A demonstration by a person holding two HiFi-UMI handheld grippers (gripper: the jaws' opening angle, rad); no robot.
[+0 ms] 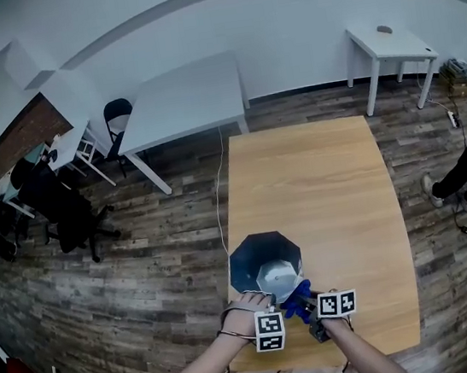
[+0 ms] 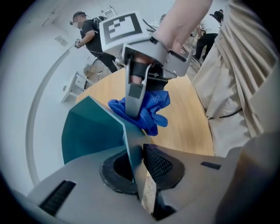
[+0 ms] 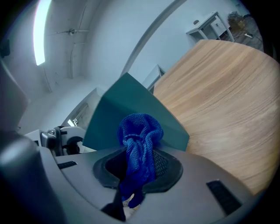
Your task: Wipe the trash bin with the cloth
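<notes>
Standing beside the wooden table point(image 1: 320, 186), I saw the teal trash bin point(image 1: 256, 256) at its near end, right in front of the person, with both tools crowded at the bin's nearest side. The left gripper point(image 2: 138, 169) pointed steeply down, its 2 jaws nearly together and pinched on the bin's thin wall at the rim, 1 pad inside and 1 outside, so it served as the anchor. The right gripper point(image 3: 136, 171) was clamped tight on a bunched blue cloth point(image 3: 139, 133), the wad sticking out past its tips. What mattered was that the bin lay straight ahead of that wad and a little below it. The cloth sat at the outer face next to the pinched edge, touching it or all but touching. That face ran down toward the tabletop, so I judged the right hand, the only 1 carrying cloth, would rub along it while keeping clear of the left gripper just beside it.
</notes>
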